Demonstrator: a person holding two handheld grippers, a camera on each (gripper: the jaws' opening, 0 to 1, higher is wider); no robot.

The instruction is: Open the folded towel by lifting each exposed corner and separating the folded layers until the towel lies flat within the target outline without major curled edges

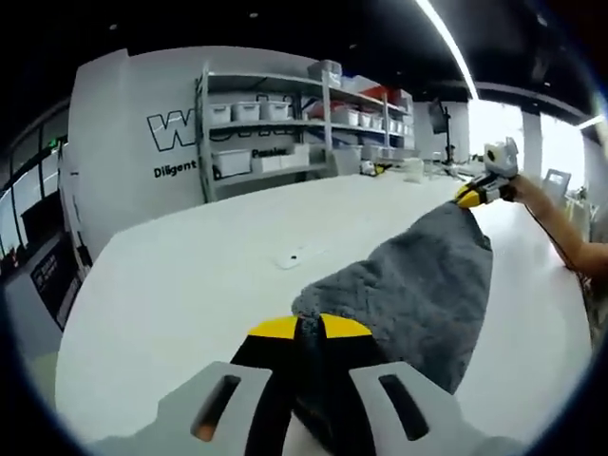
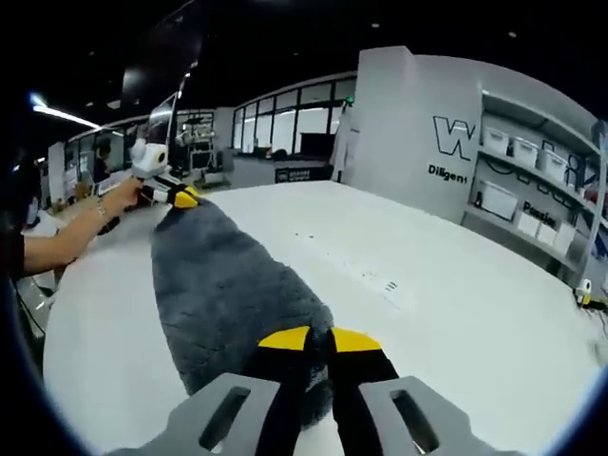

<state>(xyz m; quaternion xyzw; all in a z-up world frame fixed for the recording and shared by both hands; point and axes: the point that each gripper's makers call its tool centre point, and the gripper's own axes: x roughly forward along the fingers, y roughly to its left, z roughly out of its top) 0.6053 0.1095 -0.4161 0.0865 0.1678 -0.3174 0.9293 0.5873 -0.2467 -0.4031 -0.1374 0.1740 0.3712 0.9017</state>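
Room: large workshop hall with a dark ceiling, strip lights, grey walls bearing lettering, and glazed partitions at upper centre of the right gripper view.
Counter: wide white surface; spans the middle of both views.
Towel: grey, fluffy; stretched between the two grippers above the counter, running from lower centre to upper right in the left gripper view and from lower centre to upper left in the right gripper view.
Left gripper: yellow-tipped jaws closed on the near end of the towel at lower centre of the left gripper view; seen from afar at upper left of the right gripper view, held in a person's hand.
Right gripper: yellow-tipped jaws pinched on the other end of the towel at lower centre of the right gripper view; seen at upper right of the left gripper view.
Shelving: metal rack with white bins against the wall, upper centre of the left gripper view.
Small mark: pale item on the counter, left of the towel; identity cannot be determined.
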